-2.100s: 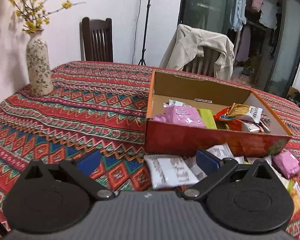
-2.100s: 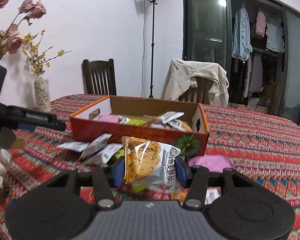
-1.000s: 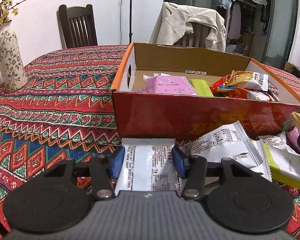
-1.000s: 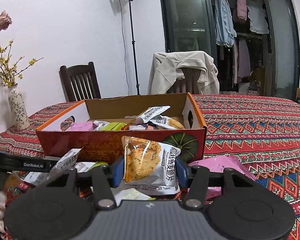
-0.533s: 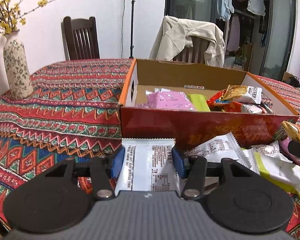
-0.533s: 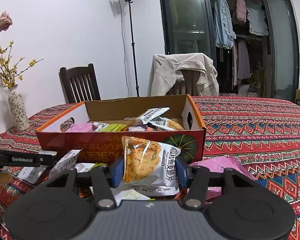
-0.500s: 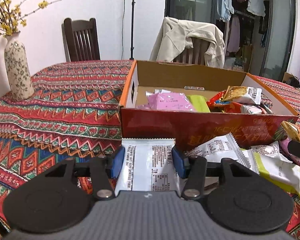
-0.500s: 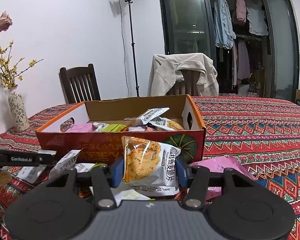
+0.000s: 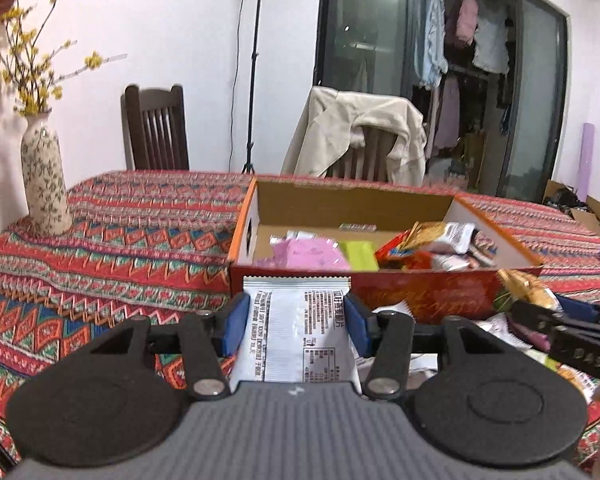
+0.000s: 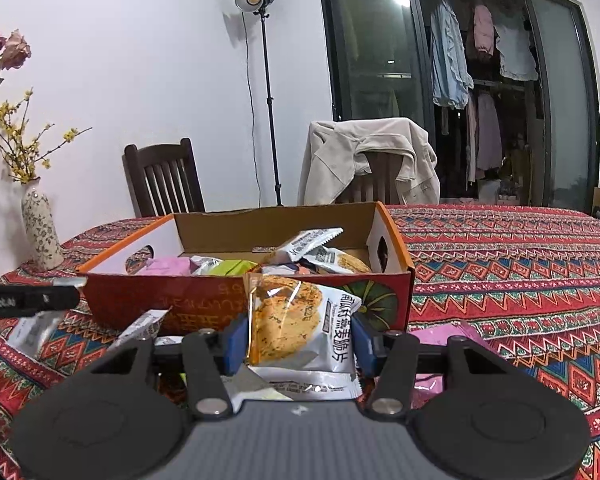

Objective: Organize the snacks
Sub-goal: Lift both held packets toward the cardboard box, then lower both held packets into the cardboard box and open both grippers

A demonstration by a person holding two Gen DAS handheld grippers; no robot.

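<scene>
currently we hold one snack per gripper: left gripper (image 9: 296, 322) clamps a white packet (image 9: 296, 336), right gripper (image 10: 300, 340) an oat crisp pack (image 10: 296, 316). both hover just short of the box (image 10: 204, 304), raised to clear its near wall. loose packets (image 10: 140, 326) lie on the surface (image 10: 520, 272).

Each hand-held gripper has a grey ribbed body flanked by two round black discs. Black link arms with silver pivot screws run forward to blue finger pads, on the left hand-held gripper (image 9: 296, 320) and the right hand-held gripper (image 10: 300, 340) alike. Small white lettering marks the black side bars. A small white mark sits on each ribbed body.
</scene>
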